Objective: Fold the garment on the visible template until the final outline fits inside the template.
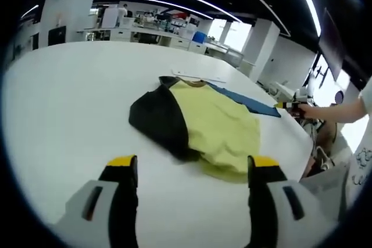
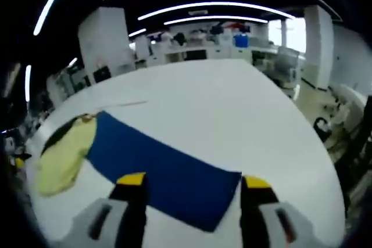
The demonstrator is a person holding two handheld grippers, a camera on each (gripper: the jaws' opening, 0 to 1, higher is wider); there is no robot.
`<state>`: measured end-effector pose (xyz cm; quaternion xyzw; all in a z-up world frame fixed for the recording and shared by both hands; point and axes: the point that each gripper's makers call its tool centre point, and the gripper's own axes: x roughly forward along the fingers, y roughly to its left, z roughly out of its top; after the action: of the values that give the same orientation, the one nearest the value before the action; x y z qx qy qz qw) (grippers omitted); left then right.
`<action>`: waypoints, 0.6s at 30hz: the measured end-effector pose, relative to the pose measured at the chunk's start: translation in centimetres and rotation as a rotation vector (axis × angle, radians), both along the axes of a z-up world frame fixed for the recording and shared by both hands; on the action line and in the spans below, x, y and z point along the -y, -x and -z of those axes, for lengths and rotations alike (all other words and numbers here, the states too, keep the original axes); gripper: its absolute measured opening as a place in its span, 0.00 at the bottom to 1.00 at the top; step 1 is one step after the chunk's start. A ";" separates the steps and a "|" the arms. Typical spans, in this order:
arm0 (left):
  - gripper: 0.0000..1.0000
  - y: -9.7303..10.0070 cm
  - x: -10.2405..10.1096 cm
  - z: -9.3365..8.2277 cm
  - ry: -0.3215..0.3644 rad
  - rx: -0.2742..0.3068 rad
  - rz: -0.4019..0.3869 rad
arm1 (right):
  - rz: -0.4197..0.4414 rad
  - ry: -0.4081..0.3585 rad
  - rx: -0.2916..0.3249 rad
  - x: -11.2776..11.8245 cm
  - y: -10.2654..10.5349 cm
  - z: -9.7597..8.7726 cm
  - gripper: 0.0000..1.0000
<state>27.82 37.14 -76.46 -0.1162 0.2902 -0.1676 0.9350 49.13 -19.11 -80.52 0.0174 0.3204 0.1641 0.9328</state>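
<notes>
The soft cloth garment (image 1: 215, 126) is plain pale yellow with black sleeves, no print that can be made out. The flat rectangular template (image 2: 160, 169) is solid deep blue. The broad smooth counter (image 1: 70, 97) is plain white. Each gripper (image 1: 193, 169) (image 2: 193, 187) has grey jaws, black inside, tipped in yellow.

Open-plan lab: workbenches (image 1: 157, 30), ceiling strip lights (image 2: 215, 7).

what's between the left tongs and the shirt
Only bare white table between the left tongs and the yellow-and-black shirt, seen in the left gripper view.
</notes>
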 end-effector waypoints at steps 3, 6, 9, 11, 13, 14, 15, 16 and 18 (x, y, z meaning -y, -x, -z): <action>0.74 0.0 0.2 0.2 -0.022 -0.001 0.030 | -0.042 -0.016 -0.006 -1.9 1.6 -0.6 0.74; 0.74 -0.1 0.1 0.1 -0.014 0.003 0.042 | -0.083 -0.050 0.006 -3.6 2.5 -1.3 0.84; 0.72 -0.3 -0.1 0.0 0.009 0.011 0.037 | -0.128 -0.050 0.010 -5.9 4.0 -2.3 0.91; 0.72 -0.4 -0.3 0.1 0.013 0.010 0.043 | -0.142 -0.052 0.012 -6.6 4.6 -2.7 0.96; 0.71 -0.4 -0.3 0.2 0.004 0.010 0.054 | -0.158 -0.046 0.021 -7.4 5.4 -3.3 0.96; 0.70 -0.4 -0.4 0.2 0.003 0.011 0.055 | -0.164 -0.049 0.022 -7.3 5.4 -3.4 0.97; 0.68 -0.5 -0.5 0.3 0.005 0.013 0.056 | -0.168 -0.055 0.030 -7.6 5.6 -3.7 0.98; 0.67 -0.7 -0.7 0.4 0.014 0.013 0.056 | -0.168 -0.064 0.035 -7.9 6.0 -4.1 0.99; 0.67 -0.8 -0.7 0.8 0.010 0.003 0.061 | -0.179 -0.064 0.041 -8.8 6.8 -4.8 0.99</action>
<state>28.67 37.87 -77.25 -0.1116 0.2912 -0.1978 0.9293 42.28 -10.34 -75.70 0.0152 0.2959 0.2573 0.9198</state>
